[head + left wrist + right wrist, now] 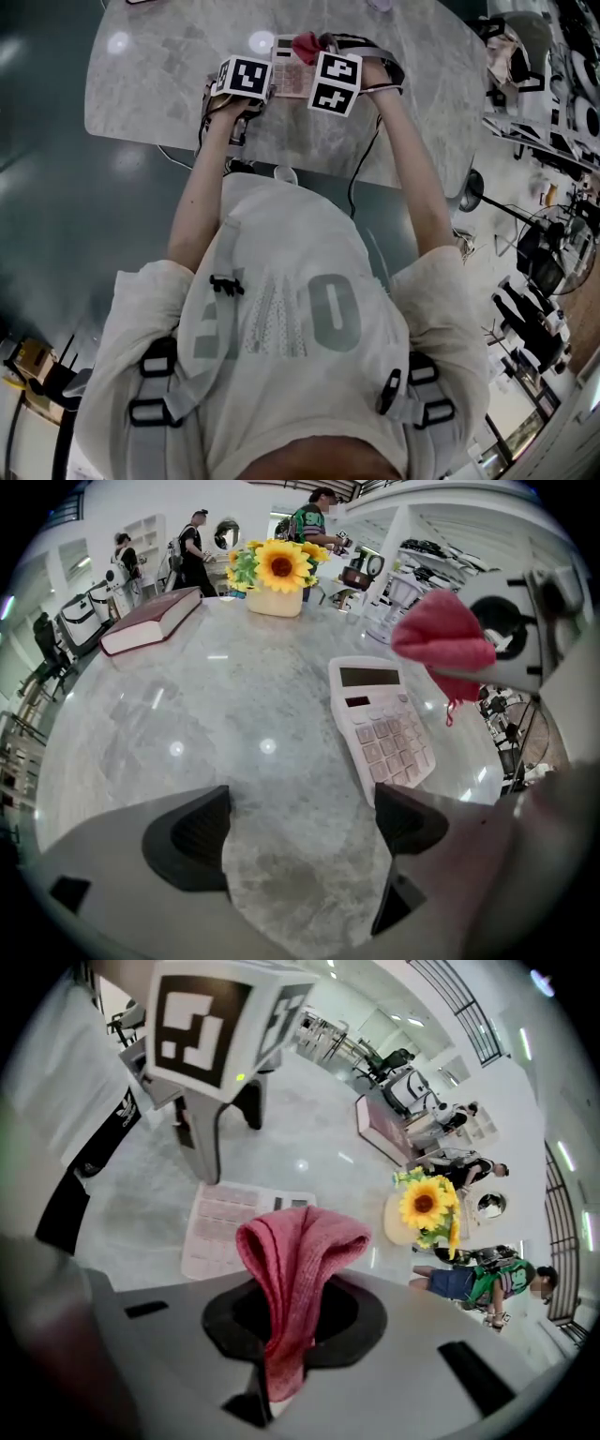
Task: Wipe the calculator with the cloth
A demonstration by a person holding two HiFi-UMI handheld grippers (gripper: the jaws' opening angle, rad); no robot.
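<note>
A pale pink calculator (382,731) lies flat on the marble table (187,733), seen also under the cloth in the right gripper view (234,1224) and between the marker cubes in the head view (292,75). My right gripper (292,1312) is shut on a folded pink-red cloth (292,1269), which it holds just above the calculator's display end (306,45). From the left gripper view the cloth (442,639) hangs above the calculator's right side. My left gripper (298,825) is open, low over the table at the calculator's near left, with nothing between its jaws.
A dark red book (152,619) and a vase of sunflowers (277,574) stand at the table's far side. Several people (194,544) and equipment fill the room beyond. Stands and gear (539,253) crowd the floor on the right.
</note>
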